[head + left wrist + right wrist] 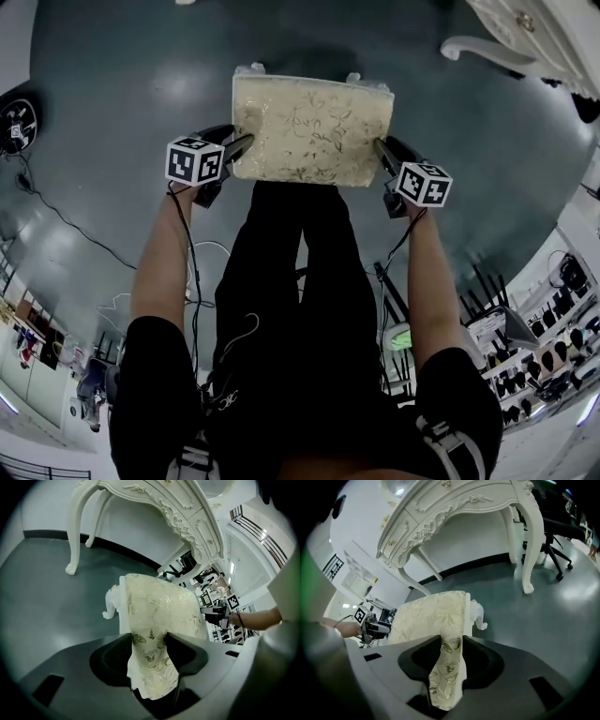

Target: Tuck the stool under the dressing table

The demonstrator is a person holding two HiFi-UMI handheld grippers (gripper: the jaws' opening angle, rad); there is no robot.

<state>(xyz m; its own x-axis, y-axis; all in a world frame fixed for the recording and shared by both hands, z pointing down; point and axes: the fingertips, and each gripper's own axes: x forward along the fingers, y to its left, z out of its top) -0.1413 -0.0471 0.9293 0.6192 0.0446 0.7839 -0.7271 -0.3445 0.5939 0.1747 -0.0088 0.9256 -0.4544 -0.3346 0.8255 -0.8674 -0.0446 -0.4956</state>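
While the stool (311, 129) is sitting just ahead of your legs on the grey floor (112, 112), you are holding it well apart from the dressing table (525, 33), which is standing ahead and to your right. The left gripper (149, 649) is clenching the left edge of the padded seat, and the right gripper (449, 651) is clamping the opposite edge. The views are not showing whether the stool's feet are touching the floor.

Expect the brocade cushion to be soft and somewhat slick, yielding under the jaws, while the white frame beneath is probably stiff and moderately heavy. Take hold deep enough to be bearing on the rigid seat edge, evenly on both sides, so the stool is not twisting.
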